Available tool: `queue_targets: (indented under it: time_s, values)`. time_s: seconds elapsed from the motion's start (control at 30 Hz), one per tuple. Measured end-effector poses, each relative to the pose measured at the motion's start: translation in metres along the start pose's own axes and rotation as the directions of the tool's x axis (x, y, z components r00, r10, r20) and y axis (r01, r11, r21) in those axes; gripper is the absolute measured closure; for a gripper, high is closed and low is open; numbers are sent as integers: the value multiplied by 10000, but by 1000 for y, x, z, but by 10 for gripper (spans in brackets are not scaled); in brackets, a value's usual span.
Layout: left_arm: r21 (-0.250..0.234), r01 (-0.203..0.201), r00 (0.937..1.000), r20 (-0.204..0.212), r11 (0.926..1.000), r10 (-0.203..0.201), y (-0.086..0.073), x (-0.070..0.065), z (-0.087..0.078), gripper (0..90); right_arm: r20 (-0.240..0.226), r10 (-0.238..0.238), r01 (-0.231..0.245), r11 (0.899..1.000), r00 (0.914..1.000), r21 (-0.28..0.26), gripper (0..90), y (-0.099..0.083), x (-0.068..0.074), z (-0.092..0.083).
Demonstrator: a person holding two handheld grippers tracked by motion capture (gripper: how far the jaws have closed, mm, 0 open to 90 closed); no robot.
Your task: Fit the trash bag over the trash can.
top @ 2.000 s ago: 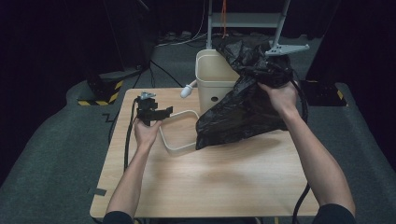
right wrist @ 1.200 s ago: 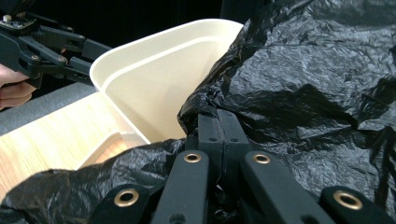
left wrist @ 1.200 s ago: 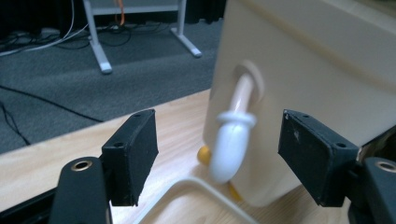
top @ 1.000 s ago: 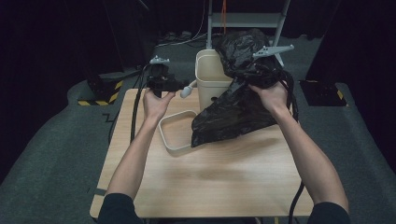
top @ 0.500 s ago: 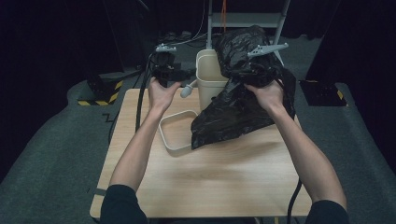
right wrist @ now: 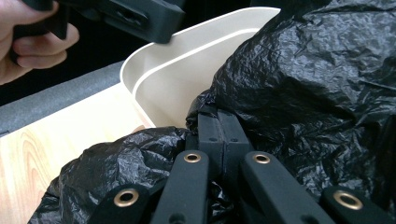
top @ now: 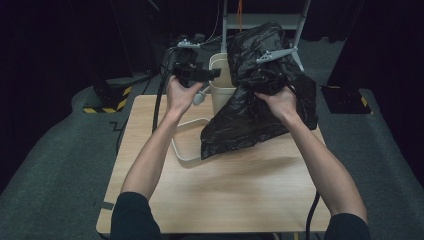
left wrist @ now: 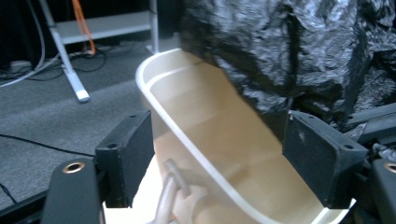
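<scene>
A crumpled black plastic bag hangs over the right side of a tall cream bin at the table's far edge. My right gripper is shut on a fold of the bag, its jaws pinched together just beside the bin's rim. My left gripper is held up at the bin's left side. Its jaws have just been opening and stand wide apart. The bin's rim runs between them, untouched, with the bag above it.
A cream rounded frame lies on the wooden table, partly under the bag. A white metal rack and cables stand behind the bin. A yellow-black striped strip lies on the grey floor at left.
My left hand has carried its gripper up and away from me, from the table's left side to the bin's rim. The right hand and bag have stayed nearly still.
</scene>
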State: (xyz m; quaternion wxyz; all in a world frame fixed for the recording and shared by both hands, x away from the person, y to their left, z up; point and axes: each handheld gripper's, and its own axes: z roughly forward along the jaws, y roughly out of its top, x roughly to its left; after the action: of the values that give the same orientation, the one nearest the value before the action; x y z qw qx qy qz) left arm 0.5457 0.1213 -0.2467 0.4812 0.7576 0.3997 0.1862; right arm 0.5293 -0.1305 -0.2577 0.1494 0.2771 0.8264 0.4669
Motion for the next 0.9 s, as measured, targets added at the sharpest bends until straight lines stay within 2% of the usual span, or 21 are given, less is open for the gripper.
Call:
queue_targets:
  time_s: [0.23, 0.5, 0.6, 0.63, 0.7, 0.83, 0.9]
  values:
    - [91, -286, 9990, 342, 9996, 283, 13, -17, 17, 213, -99, 127, -127, 9999, 9999, 33, 899, -1, -3, 0]
    - [221, -344, 9966, 754, 9992, 326, 23, -27, 34, 224, -256, 170, -168, 9998, 9995, 84, 898, -1, -5, 0]
    - [389, -532, 9973, 519, 9978, 512, 25, -32, 39, 350, -284, 119, -117, 9999, 9995, 89, 897, -1, -4, 0]
    - [89, -136, 9991, 408, 9999, 132, 24, -37, 44, 416, -276, 102, -99, 9999, 9996, 112, 896, -1, -3, 0]
    - [556, -467, 9976, 539, 9974, 437, 25, -35, 45, 553, -239, -12, 16, 9999, 9997, 135, 875, -1, -2, 0]
    - [1074, -1128, 9917, 747, 9878, 1051, 24, -37, 49, 796, -16, -114, 114, 9999, 9999, 105, 783, -3, 1, -2]
    - [1269, -1546, 9872, 598, 9798, 1480, 22, -41, 50, 856, 199, -241, 241, 9997, 9995, 19, 718, -3, 2, -6]
